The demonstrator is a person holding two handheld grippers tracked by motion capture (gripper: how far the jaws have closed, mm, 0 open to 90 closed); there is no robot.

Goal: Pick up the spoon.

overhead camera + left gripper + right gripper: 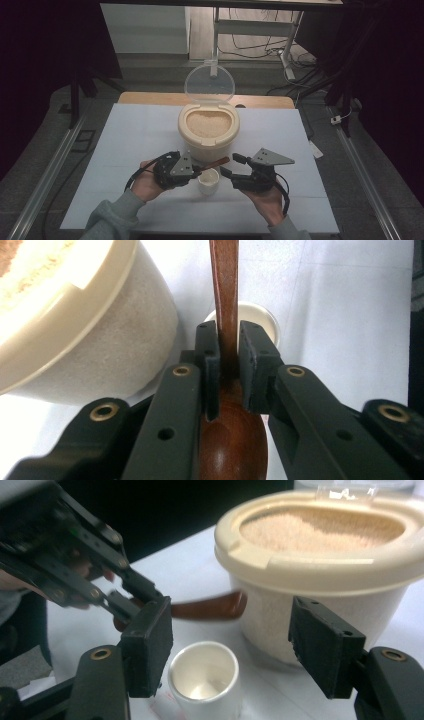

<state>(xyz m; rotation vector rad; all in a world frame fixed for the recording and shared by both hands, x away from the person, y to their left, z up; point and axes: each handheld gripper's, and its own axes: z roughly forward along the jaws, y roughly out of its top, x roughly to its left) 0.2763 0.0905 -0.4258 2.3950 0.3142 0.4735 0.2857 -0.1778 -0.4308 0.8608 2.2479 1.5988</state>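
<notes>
L fingers (229, 362) clamped on spoon (225, 295) neck — handle runs straight out ahead, over cup (204, 680), toward R. R fingers (235, 647) wide open, empty, cup just below/between; rice tub (208, 131) just beyond.

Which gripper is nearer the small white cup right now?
Left. The left gripper, shut on the wooden spoon, sits right at the small white cup's upper-left rim; the right gripper, open, stands a little off its right side.

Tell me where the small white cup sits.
In the high view, the small white cup stands on the table between both hand-held grippers, just in front of the cream rice container.
</notes>
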